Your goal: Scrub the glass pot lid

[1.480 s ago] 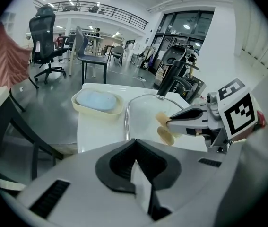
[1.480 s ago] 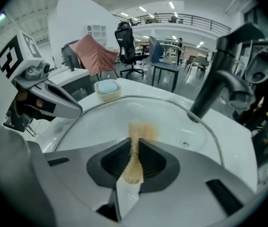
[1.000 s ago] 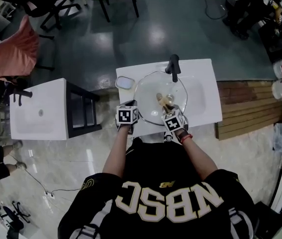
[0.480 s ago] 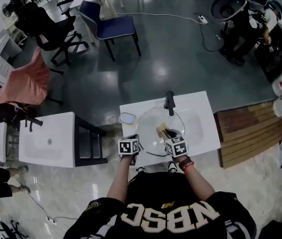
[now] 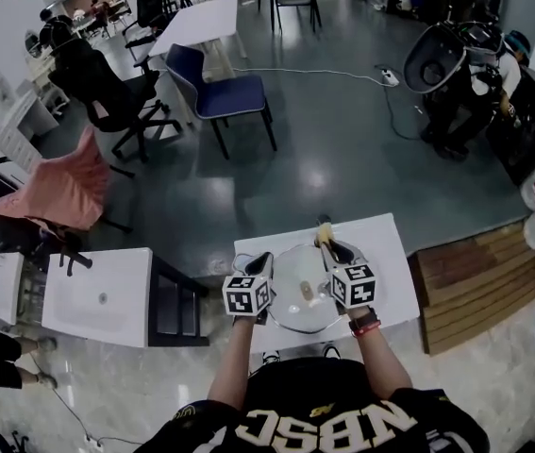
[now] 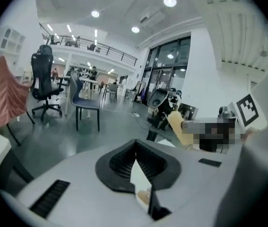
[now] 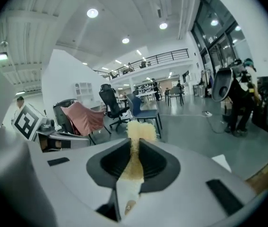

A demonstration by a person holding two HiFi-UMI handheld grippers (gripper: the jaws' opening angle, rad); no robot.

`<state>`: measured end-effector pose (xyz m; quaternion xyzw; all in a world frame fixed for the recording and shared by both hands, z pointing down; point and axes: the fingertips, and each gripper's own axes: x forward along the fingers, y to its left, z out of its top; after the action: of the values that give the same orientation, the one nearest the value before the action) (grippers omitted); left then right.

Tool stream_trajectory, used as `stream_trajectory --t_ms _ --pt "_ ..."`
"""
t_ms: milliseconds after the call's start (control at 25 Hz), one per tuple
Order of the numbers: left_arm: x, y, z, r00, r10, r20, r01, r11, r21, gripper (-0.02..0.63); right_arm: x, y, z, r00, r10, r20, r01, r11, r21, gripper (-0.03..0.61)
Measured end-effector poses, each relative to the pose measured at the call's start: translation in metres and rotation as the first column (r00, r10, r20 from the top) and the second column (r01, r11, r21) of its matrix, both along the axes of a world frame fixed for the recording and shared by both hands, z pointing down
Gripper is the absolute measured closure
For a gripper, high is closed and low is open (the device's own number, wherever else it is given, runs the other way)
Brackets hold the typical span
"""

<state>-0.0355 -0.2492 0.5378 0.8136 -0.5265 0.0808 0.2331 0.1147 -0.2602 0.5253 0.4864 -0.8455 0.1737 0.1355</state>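
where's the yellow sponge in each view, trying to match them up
Head view: sponge just below centre, at the tips of the right gripper.
Left gripper view: right of centre, mid-height.
Right gripper view: centre, clamped between the jaws.
Shared landmark: blue chair.

Bright ceiling lights (image 7: 92, 13); glare on glossy floor (image 5: 342, 149); fisheye-bent edges, dark corners

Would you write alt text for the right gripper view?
The right gripper grips a yellow sponge that sticks out past its black jaws. Behind is an open office with a pink-draped chair and a blue chair.
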Motion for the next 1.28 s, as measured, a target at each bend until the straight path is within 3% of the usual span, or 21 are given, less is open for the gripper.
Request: stream_trajectory --t_ms 120,240,520,1120,1280 --pt "0.005 -0.017 -0.062 0.999 -0.022 0.024 0.018 0.988 0.154 0.598 0.002 -0.013 -0.039 1.0 0.001 -0.006 0.0 0.996 0.09 0.517" --pt "0.009 -0.023 -0.112 0.998 -0.038 0.055 0.021 0.96 0.281 0.598 0.007 -0.022 -0.073 1.0 0.02 -0.008 -0.019 0.984 0.176 0.515" --pt "0.014 -0.02 -0.173 0.995 -0.085 0.058 0.05 0.892 0.449 0.597 0.02 -0.028 -0.126 0.999 0.043 -0.001 -0.04 0.951 0.307 0.515" --pt "0.024 0.001 -0.167 0.991 -0.129 0.045 0.096 0.888 0.449 0.597 0.037 -0.01 -0.122 0.999 0.04 0.004 -0.04 0.959 0.28 0.517" --pt "0.028 0.011 -0.16 0.992 -0.128 0.003 0.115 0.903 0.414 0.597 0.036 0.003 -0.115 1.0 0.022 -0.001 -0.021 0.963 0.268 0.517"
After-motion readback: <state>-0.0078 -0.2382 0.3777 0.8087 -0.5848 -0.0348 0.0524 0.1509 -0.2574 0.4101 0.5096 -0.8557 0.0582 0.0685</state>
